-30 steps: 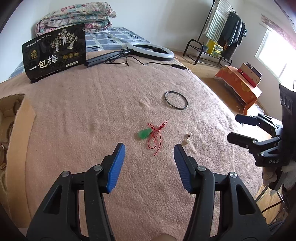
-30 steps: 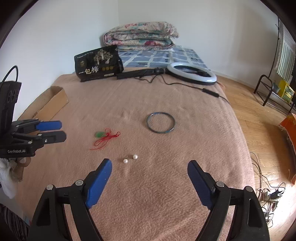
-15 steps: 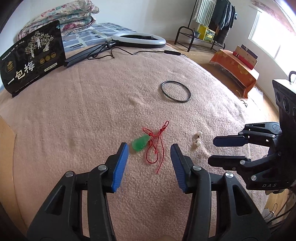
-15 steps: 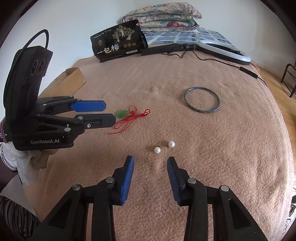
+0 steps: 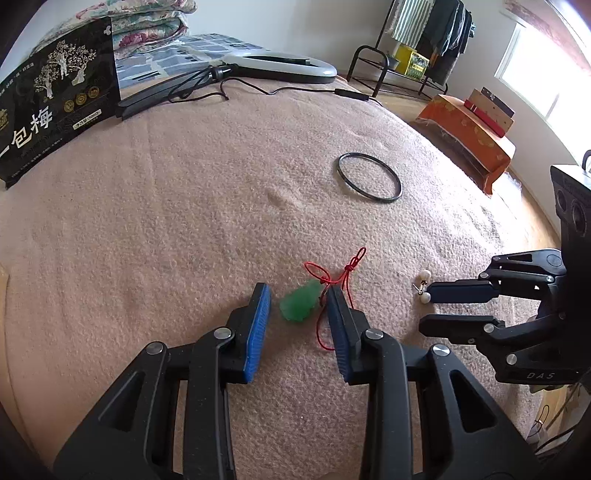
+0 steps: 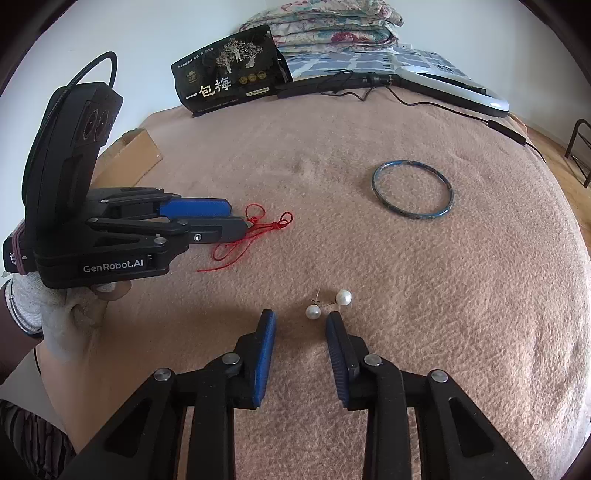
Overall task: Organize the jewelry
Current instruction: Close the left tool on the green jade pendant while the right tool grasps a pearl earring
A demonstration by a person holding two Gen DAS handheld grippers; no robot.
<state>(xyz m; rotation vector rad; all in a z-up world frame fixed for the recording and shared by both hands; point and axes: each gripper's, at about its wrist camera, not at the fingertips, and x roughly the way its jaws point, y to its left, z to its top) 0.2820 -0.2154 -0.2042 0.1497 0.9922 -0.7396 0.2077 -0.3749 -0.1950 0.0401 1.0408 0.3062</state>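
Note:
On the pink blanket lies a green pendant (image 5: 299,304) on a red cord (image 5: 347,271). My left gripper (image 5: 298,295) straddles the pendant with its jaws closing, a thin gap still on each side. In the right wrist view the left gripper (image 6: 238,217) hides the pendant; only the red cord (image 6: 275,223) shows. Two pearl earrings (image 6: 313,312) lie just ahead of my right gripper (image 6: 300,318). Its jaws are closing, and the nearer pearl sits at the tips, untouched. The right gripper (image 5: 425,309) shows at the right beside the pearl earrings (image 5: 425,298). A dark bangle (image 5: 340,170) lies farther back.
A black printed bag (image 5: 55,107) stands at the back left, with a ring light (image 5: 280,66) and its cable beside it. A cardboard box (image 6: 140,155) sits off the bed's left edge. The bed drops to a wooden floor on the right. Folded quilts (image 6: 325,22) lie behind.
Both grippers came down toward the blanket and narrowed their jaws. The left one now brackets the green pendant; the right one has closed in on the pearl earrings.

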